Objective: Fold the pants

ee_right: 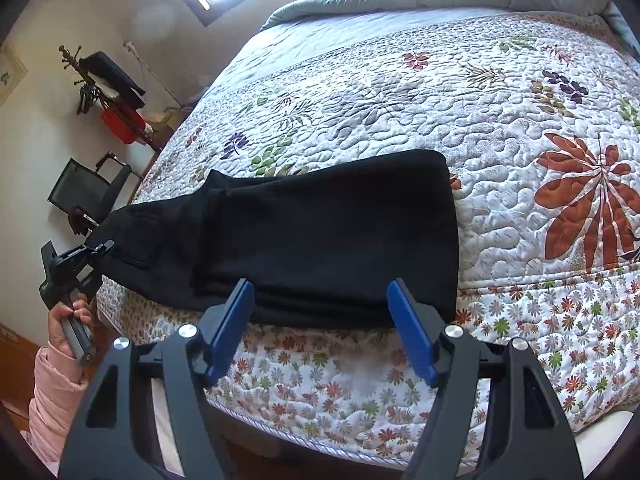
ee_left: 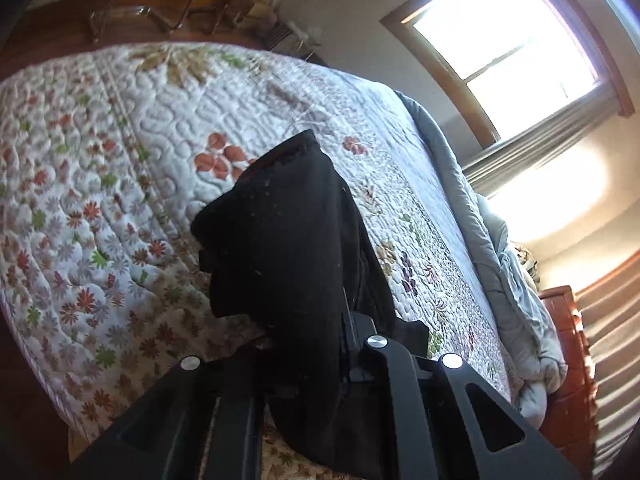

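Presently the pants [ee_right: 320, 236] are lain on the bed [ee_right: 500, 128], one end clamped in the left tongs [ee_right: 96, 250]. Right tongs [ee_right: 320, 322] are held wide, empty, just short of the near edge. Stack may be dragged askew if lifted unevenly.

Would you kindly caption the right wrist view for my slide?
Open right tongs hover at folded black pants on a floral quilt; left tongs grip one end.

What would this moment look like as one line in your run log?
left gripper: shut on black pants, end lifted | right gripper: open, at pants' near edge | pants partly folded on quilt
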The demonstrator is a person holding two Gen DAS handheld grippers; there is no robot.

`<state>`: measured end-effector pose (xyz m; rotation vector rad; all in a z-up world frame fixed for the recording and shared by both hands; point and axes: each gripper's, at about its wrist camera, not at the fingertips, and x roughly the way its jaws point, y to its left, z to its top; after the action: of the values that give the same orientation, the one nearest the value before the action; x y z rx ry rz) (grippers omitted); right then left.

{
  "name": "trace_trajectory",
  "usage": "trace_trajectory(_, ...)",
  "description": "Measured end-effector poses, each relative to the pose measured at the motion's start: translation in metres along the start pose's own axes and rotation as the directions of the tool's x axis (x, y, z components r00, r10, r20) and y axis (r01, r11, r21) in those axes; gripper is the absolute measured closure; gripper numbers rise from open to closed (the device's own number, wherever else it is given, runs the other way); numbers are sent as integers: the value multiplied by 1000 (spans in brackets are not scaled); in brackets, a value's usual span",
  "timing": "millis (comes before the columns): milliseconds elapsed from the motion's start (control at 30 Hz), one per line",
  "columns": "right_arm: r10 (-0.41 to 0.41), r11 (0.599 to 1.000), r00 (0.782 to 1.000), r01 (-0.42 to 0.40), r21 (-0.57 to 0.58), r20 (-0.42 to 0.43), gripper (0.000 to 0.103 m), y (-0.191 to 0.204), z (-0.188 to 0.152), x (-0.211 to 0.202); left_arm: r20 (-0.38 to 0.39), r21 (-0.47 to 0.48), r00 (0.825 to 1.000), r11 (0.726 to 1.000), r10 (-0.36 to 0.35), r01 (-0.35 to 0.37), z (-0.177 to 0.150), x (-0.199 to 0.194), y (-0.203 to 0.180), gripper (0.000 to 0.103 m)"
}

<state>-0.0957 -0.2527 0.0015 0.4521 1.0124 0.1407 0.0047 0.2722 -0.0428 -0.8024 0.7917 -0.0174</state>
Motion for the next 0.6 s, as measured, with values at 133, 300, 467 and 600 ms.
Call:
trace_trajectory(133,9,1000,1000,-9,4,9,33,-7,-1,-1,35,76,999,997,-5,2,-11,-15,-24,91)
trace_trajectory(300,23,999,1000,-23,28,11,33,-16,-2,2,52,216,999,976,-6,-6,-27,-23,-64,91)
trace_trajectory(467,28,999,1000,-28,42,6,33,-20,-5,4,43,308,999,951,-16,2,-39,-20,-97,91)
trace_trajectory(600,12,999,1000,-12,49,9,33,-26,-5,3,25,408,999,913,-23,10,-59,-14,-126,91)
